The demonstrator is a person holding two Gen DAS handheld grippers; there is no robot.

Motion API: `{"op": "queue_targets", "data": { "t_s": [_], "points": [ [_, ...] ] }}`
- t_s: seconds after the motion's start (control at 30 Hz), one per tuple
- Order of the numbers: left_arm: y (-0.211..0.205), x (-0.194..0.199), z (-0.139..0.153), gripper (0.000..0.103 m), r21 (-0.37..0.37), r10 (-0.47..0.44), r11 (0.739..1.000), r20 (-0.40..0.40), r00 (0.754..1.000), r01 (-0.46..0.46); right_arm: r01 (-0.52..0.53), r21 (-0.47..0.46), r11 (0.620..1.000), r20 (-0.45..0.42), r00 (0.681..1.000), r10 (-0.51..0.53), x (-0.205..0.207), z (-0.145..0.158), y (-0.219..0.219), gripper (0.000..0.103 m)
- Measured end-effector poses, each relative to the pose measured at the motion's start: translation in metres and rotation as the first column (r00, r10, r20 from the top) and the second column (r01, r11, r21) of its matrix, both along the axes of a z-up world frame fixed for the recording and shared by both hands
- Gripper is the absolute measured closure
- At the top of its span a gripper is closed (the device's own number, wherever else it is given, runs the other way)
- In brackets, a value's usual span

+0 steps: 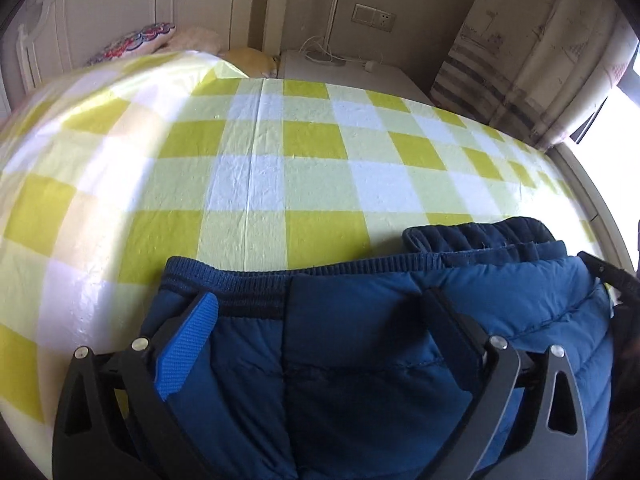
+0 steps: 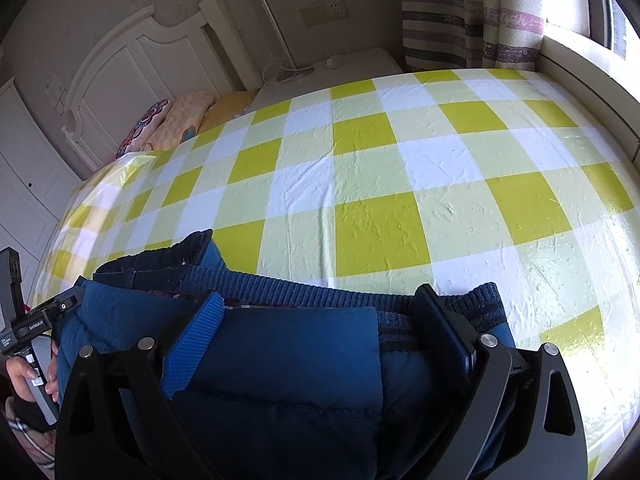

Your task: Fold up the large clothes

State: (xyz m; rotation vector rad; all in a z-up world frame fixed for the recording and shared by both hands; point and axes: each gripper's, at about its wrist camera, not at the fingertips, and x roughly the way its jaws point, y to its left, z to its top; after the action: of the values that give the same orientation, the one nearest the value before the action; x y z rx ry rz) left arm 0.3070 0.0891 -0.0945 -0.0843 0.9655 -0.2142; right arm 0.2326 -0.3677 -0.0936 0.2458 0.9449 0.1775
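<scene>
A blue quilted jacket with a dark ribbed hem lies on the bed's near edge, seen in the left wrist view (image 1: 360,352) and the right wrist view (image 2: 288,368). My left gripper (image 1: 320,304) is open, its fingers spread wide over the jacket near the hem. My right gripper (image 2: 320,300) is also open, its fingers straddling the jacket's hem band (image 2: 320,284). The left gripper also shows in the right wrist view (image 2: 44,316) at the jacket's left edge, held by a hand. Neither gripper pinches the fabric.
A yellow, white and pale green checked sheet covers the bed (image 1: 280,152) (image 2: 400,184). Pillows (image 2: 176,124) lie by the white headboard (image 2: 132,60). A white nightstand (image 1: 340,68) with cables stands beyond the bed. Striped curtains (image 2: 472,12) and a window ledge are on the right.
</scene>
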Motion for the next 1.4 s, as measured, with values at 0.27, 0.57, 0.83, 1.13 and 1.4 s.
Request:
{"op": "queue_targets", "data": {
  "t_s": [0.27, 0.57, 0.83, 1.13, 1.4],
  "points": [
    [0.014, -0.004, 0.001, 0.003, -0.082, 0.002, 0.997, 0.006, 1.000, -0.001, -0.202, -0.191, 0.960, 0.124, 0.966, 0.228, -0.063, 0.059, 0.102, 0.004],
    [0.019, -0.007, 0.001, 0.003, -0.128, 0.003, 0.992, 0.011, 1.000, -0.002, -0.413, -0.328, 0.849, -0.003, 0.900, 0.436, -0.089, 0.007, 0.185, 0.004],
    [0.020, -0.008, 0.001, 0.003, -0.139, 0.003, 0.990, 0.013, 1.000, -0.002, -0.173, -0.283, 0.943, 0.051, 0.980, 0.195, -0.104, 0.027, 0.086, 0.004],
    [0.021, -0.011, 0.003, 0.003, -0.149, 0.011, 0.989, 0.018, 1.000, -0.008, -0.087, -0.165, 0.982, 0.044, 0.994, 0.096, -0.108, 0.005, 0.033, 0.004],
    [-0.006, -0.091, 0.058, 0.002, -0.120, 0.043, 0.993, 0.176, 0.983, -0.022, -0.131, -0.159, 0.979, 0.143, 0.978, 0.154, -0.144, 0.039, 0.050, 0.004]
  ]
}}
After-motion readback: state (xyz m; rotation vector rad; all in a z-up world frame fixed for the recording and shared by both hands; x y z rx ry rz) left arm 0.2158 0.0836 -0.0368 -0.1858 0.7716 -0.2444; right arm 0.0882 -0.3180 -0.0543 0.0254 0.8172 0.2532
